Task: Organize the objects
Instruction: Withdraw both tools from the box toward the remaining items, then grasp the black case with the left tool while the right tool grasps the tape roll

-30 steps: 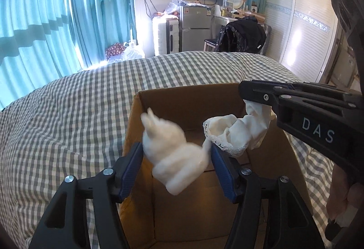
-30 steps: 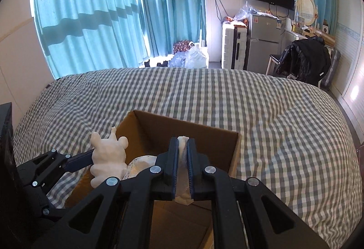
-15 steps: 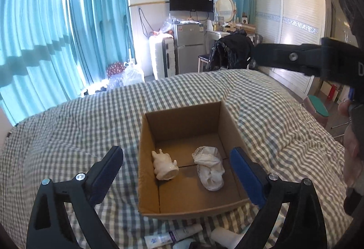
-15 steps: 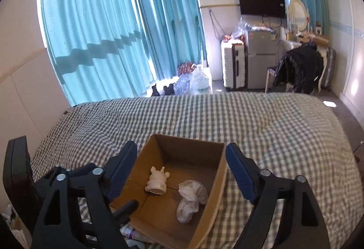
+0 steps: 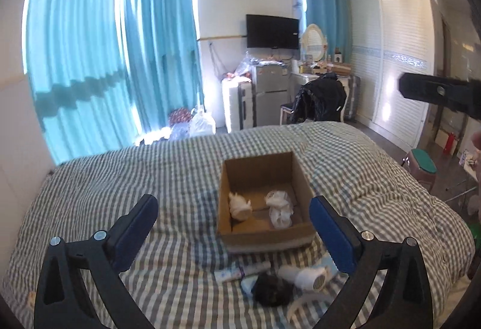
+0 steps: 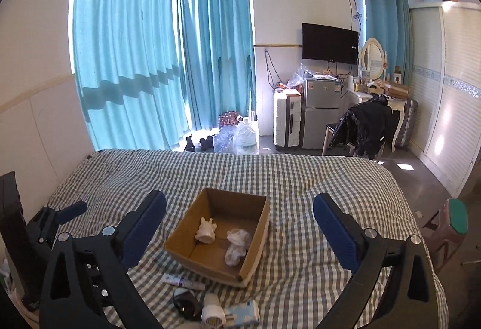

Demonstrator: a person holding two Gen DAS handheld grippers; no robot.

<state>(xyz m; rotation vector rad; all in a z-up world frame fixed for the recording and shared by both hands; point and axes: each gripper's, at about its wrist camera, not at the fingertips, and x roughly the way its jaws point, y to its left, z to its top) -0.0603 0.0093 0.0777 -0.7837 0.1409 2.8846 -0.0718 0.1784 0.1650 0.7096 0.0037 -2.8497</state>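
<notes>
Bed, box and loose items; both grippers empty, jaws spread wide.

Cardboard box [image 5: 264, 205] on checked bed cover [image 5: 180, 178], ahead of and between the jaws of left gripper [image 5: 233, 226] and right gripper [image 6: 239, 223]; holds white figurine [image 5: 239, 205] and crumpled white cloth [image 5: 279, 208], side by side; unsorted things lie nearer than the box, below the jaws: tube [image 5: 240, 270], long axis crosswise to the fingers; dark ball [image 5: 272, 288]; white hair dryer [image 5: 306, 276]; judged next pick from this pile; left gripper seems the nearer to the tube.
</notes>
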